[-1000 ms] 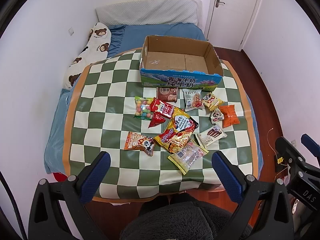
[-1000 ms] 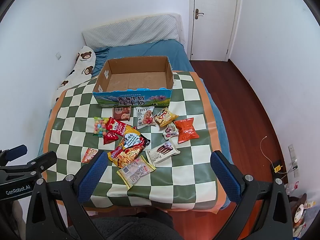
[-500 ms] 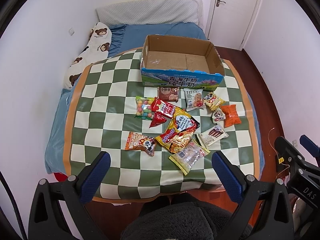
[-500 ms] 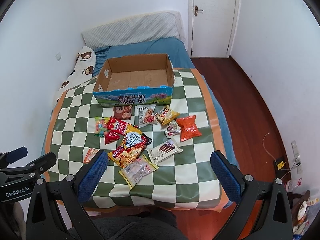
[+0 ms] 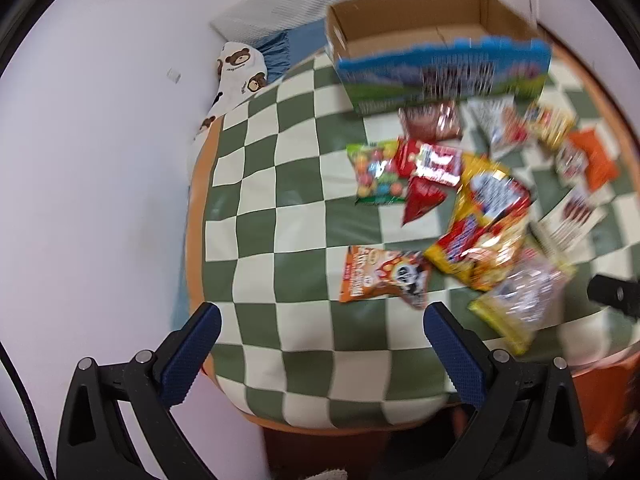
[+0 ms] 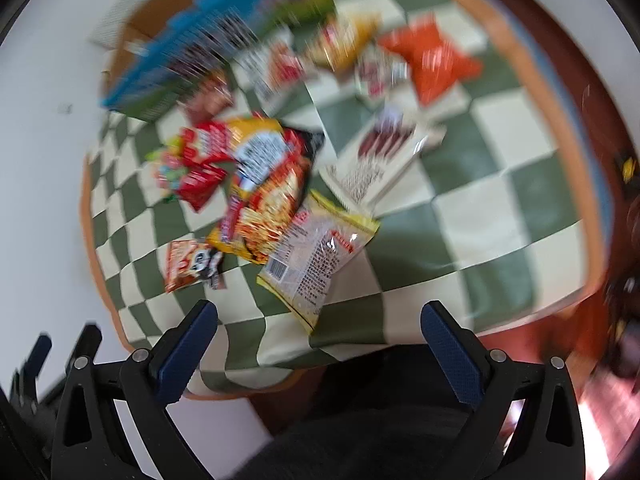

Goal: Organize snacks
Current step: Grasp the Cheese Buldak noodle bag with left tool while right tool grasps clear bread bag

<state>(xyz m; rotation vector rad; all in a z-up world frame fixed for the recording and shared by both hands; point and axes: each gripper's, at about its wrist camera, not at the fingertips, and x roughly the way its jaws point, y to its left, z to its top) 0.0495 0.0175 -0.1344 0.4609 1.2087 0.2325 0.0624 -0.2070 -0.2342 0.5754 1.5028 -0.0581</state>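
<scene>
I read the task as not yet begun: the cardboard box (image 5: 420,32) at the far side of the checkered table (image 5: 280,208) shows a bare floor, and every snack packet lies outside it in a loose cluster just in front. My left gripper (image 5: 320,344) is spread wide and empty, nearest the orange panda packet (image 5: 380,276). My right gripper (image 6: 318,340) is likewise spread and empty, with the clear yellow-edged packet (image 6: 316,256) just ahead. All packets remain to be transferred. Both views are motion-blurred.
</scene>
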